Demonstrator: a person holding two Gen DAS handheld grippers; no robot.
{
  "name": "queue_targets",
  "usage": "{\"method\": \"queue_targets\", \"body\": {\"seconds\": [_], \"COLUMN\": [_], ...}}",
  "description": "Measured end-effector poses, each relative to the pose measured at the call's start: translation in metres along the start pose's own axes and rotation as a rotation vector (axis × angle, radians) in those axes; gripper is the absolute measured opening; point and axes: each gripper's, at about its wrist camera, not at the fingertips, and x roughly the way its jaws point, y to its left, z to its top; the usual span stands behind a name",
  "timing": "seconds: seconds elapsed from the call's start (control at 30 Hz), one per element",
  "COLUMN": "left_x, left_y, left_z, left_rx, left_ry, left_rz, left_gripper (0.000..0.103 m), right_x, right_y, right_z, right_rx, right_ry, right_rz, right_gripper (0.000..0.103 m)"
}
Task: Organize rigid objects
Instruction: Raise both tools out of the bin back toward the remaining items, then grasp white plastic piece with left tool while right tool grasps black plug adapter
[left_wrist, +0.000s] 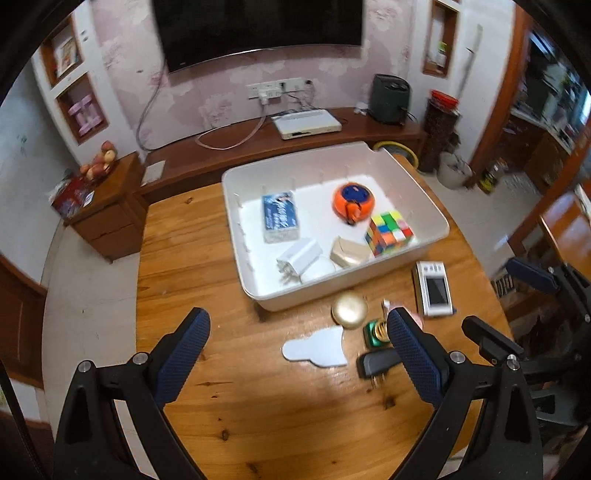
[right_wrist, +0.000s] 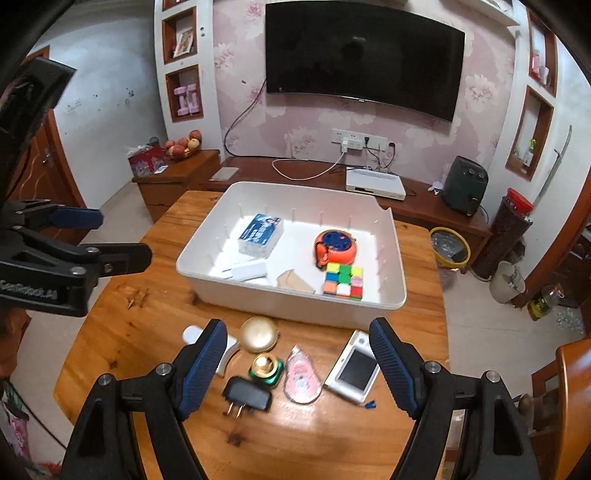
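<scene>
Partly pink case (left_wrist: 415, 317) behind left tongs (left_wrist: 299, 345)

Both the left gripper (left_wrist: 297, 332) and right gripper (right_wrist: 297, 341) are showing black angular frames, silver round screws at the joints and blue dimpled pads lining their fingers (right_wrist: 205, 363)

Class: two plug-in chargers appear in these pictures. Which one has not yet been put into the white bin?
The black charger: it lies on the wooden table in front of the white bin, prongs out. The white charger already lies inside the bin.
</scene>
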Motion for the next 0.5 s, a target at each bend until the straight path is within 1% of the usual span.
{"method": "queue_targets", "body": {"seconds": [0.07, 0.13, 0.27, 0.33, 0.5], "left_x": [0.006, 0.011, 0.027, 0.039, 0.076], "left_y": [-0.005, -0.012, -0.025, -0.028, -0.025], "left_z": [-0.01, -0.02, -0.042, -0.05, -0.062], "left_rx": [0.067, 0.151, 0.342, 0.41, 0.527], "left_ry": [0.019, 0.025, 0.036, 0.052, 0.117], "left_rz": [-0.034, -0.05, -0.05, -0.041, -0.069], "left_gripper": [0.097, 0.097, 0.097, 0.097, 0.097], "right_x": [-0.001, -0.001, 0.005, 0.011, 0.036], "right_y": [0.005, 0.008, 0.015, 0.017, 0.025], "right_z": [-0.012, -0.022, -0.046, -0.058, -0.086], "right_rx": [0.0, 0.003, 0.011, 0.027, 0.088], "right_ry": [0.005, 0.017, 0.047, 0.056, 0.093], "right_rz": [0.017, 0.032, 0.043, 0.049, 0.074], "right_gripper": [0.08, 0.08, 0.08, 0.08, 0.08]}}
